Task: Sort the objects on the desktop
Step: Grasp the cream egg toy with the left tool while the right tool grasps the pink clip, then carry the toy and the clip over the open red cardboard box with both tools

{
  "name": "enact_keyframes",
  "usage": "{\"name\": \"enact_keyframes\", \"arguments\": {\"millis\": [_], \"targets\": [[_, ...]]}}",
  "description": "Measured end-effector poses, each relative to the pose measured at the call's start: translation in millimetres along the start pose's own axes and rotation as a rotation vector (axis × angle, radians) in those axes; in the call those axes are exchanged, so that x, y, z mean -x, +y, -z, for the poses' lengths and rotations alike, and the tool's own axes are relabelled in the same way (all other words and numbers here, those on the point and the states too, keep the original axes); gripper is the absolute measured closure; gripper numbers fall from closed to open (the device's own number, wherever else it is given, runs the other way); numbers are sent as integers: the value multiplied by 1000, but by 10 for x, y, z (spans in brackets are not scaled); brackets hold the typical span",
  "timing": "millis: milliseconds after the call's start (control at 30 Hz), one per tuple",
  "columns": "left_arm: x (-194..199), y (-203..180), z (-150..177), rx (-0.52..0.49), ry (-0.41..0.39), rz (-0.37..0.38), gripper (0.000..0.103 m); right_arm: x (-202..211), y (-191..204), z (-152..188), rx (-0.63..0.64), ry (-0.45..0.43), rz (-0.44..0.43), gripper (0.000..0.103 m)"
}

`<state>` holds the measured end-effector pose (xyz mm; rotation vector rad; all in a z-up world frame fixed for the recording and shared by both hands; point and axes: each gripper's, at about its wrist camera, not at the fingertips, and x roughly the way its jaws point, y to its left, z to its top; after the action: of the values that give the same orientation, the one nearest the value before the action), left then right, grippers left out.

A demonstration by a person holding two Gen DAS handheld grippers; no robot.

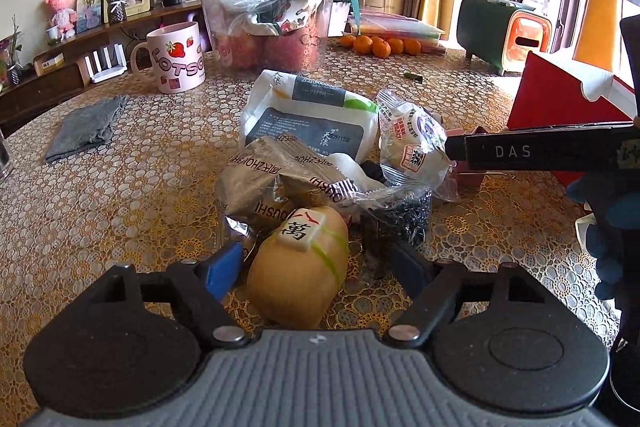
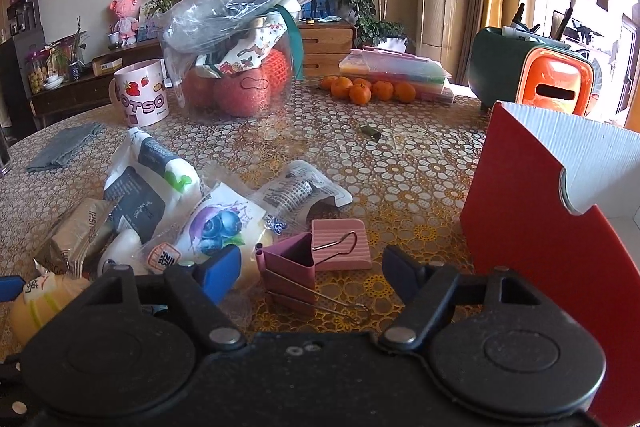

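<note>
Left wrist view: the left gripper [image 1: 316,263] has its jaws apart, straddling a yellow squishy toy [image 1: 298,271] topped by a mahjong tile, which lies on the table [image 1: 120,187] near its front edge; the blue fingers [image 1: 224,269] show no clear contact with it. Just behind the toy lie a silver snack packet [image 1: 260,183], a tissue pack [image 1: 312,119] and a clear-wrapped bun [image 1: 412,143]. A pink mug [image 1: 176,57] stands towards the far left edge. Right wrist view: the right gripper [image 2: 312,273] also has its jaws apart, holding nothing, with a pink binder clip [image 2: 290,277] on the table between the fingers. A red box [image 2: 540,227] stands at the right edge, and oranges [image 2: 368,89] lie near the far edge.
</note>
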<state>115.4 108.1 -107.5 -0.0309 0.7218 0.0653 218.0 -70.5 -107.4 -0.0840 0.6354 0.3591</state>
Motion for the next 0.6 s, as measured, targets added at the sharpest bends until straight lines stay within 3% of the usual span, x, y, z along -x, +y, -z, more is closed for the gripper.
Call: {"name": "enact_keyframes", "arguments": {"millis": [233, 367, 600], "targets": [[-53, 42, 7, 22, 17, -1, 40, -27, -7, 0, -25, 7, -24, 38], [-63, 54, 6, 22, 26, -14, 46, -31, -18, -2, -40, 8, -41, 54], [-48, 38, 4, 15, 31, -31, 52, -4, -30, 5, -57, 18, -64, 69]]}}
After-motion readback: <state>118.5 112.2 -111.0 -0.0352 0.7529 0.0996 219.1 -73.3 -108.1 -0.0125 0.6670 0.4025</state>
